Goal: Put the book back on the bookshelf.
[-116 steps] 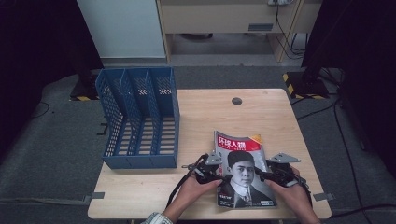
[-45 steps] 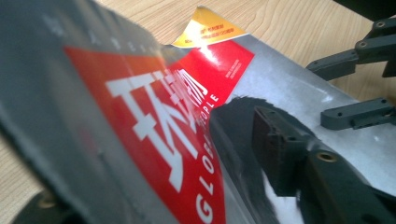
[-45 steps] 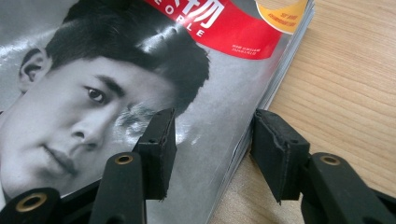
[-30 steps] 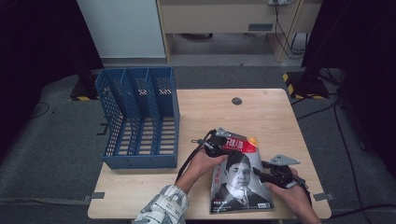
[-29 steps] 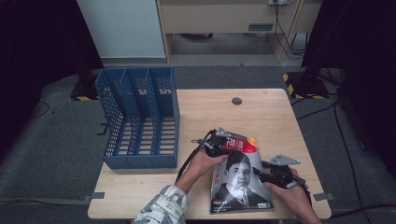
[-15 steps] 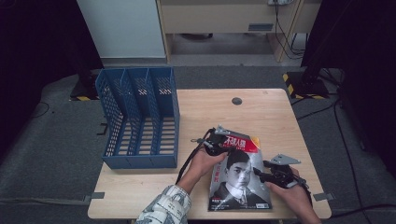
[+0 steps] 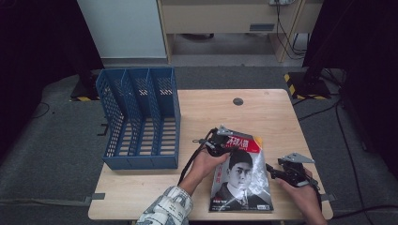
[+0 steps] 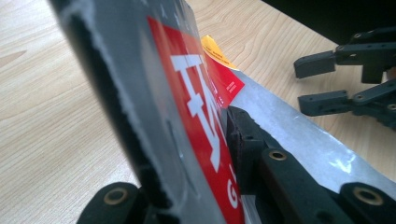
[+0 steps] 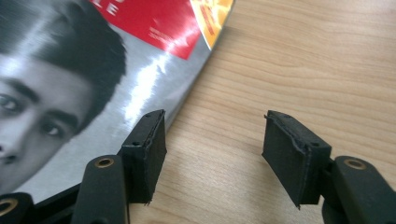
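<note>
Glossy magazine [image 7: 241, 176] runs twelve-to-six; left claw [image 7: 224, 144] clamps its eleven-o'clock corner, right claw [image 7: 273, 169], jaws spreading, empty at three.

The table [image 7: 263, 110] in front of me is pale wood with a light grain, standing on a grey carpeted floor [image 7: 51, 159]. On its left part sits a blue file rack [image 7: 139, 117] of perforated plastic, with three compartments open toward me; its far end reaches past the table's back edge. Near the back edge, about in the middle, there is a small dark round spot [image 7: 238, 101] set in the wood. On the right half, close to my side, lies a magazine [image 7: 241, 176] with a portrait cover and a red title band; its near part lies on the wood, while its far left corner is raised off it.
</note>
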A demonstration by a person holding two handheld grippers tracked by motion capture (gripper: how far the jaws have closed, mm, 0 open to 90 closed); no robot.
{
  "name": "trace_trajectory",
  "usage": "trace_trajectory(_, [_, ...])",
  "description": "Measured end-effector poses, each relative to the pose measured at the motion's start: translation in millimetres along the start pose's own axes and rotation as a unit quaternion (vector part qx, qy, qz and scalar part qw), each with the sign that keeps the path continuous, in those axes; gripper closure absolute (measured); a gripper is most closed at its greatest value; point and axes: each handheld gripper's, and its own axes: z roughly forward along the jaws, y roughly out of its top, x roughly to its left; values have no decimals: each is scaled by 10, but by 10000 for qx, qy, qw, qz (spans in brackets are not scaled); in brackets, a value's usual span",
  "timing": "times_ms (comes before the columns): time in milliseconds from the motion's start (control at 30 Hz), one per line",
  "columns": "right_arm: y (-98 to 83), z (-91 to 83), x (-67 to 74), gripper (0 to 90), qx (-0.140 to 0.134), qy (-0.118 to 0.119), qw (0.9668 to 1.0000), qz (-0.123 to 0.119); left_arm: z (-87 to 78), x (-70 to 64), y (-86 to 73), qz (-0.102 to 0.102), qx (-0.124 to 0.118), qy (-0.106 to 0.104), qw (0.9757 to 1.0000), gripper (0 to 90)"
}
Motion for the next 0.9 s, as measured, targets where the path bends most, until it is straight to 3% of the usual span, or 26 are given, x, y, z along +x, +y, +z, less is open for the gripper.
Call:
trace_trajectory(133, [-22,31,-4,388,117,-80,9999,-43,-28,-15,21,10,-9,-23,10000,824])
trace_trajectory(367, [-28,62,16,353,82,-174,9996,-209,-72,-48,80,-2,-51,-122,9999,836])
trace_trajectory(733, [-26,64,22,350,84,-181,9996,-185,-265,-102,260,60,-268,-117,9996,853])
trace_trajectory(900, [-26,65,23,350,83,-178,9996,-185,-348,-68,297,-23,-418,-94,9991,856])
